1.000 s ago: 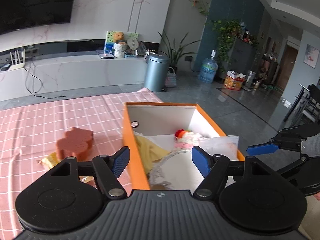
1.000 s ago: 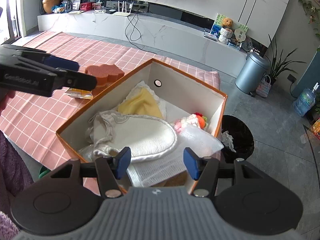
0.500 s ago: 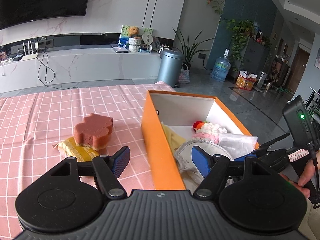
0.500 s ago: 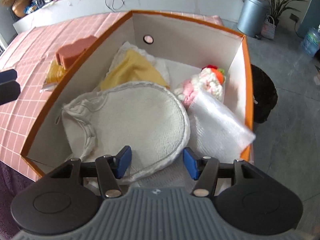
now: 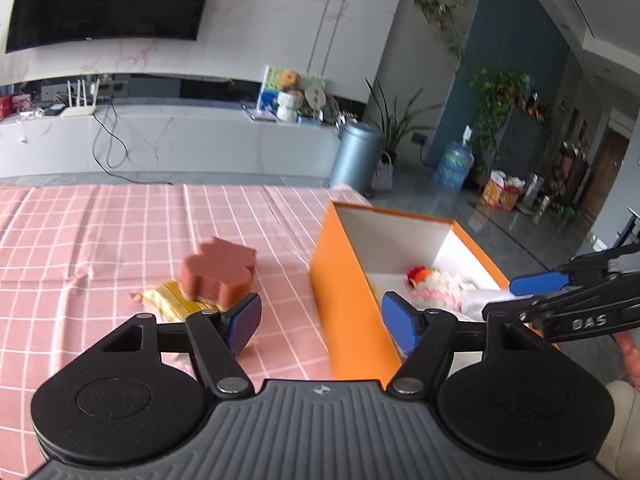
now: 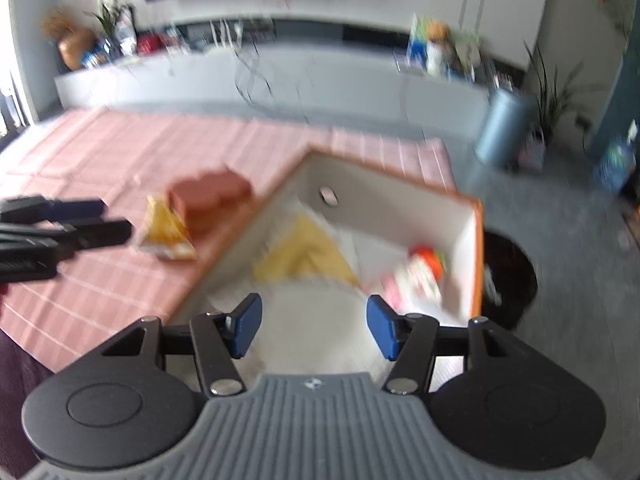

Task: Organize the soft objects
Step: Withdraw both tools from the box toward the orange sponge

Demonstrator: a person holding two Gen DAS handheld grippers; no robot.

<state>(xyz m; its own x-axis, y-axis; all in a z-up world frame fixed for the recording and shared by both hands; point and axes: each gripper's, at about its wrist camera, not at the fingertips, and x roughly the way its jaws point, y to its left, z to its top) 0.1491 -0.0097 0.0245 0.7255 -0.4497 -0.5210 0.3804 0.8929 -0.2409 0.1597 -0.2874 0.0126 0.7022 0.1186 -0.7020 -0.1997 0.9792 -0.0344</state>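
Left gripper (image 5: pixel 320 326): we carry it with its jaws spread wide and nothing between the blue pads; it hovers above the pink checked tablecloth (image 5: pixel 100 240), just off the near outer wall of the orange box (image 5: pixel 344 280).
Sponge: the reddish-brown, scallop-edged sponge (image 5: pixel 219 276) lies ahead of our left finger and slightly to its left, near but not touching; it rests partly on a yellow crinkly packet (image 5: pixel 168 300) that pokes out on its left side.
Long axis: we judge the sponge runs longest from lower left to upper right across the cloth, slanted against the line between our pads, so the wrist would need turning to close across its narrow width.
Nearer hand: we judge the left is the nearer; from the right wrist view the sponge (image 6: pixel 208 196) sits well off to the left, beyond the box wall.
Right gripper (image 6: pixel 314 330): we hold it with its jaws parted and empty, over the near end of the box (image 6: pixel 476 264).
Box contents: ahead of the right fingers, inside the box, lie a white cloth, a yellow cloth (image 6: pixel 304 256) and, to the right, a small pink-and-red plush (image 6: pixel 420 272); blur hides the detail.
Step in hand: we judge the sponge and the packet remain to be boxed.
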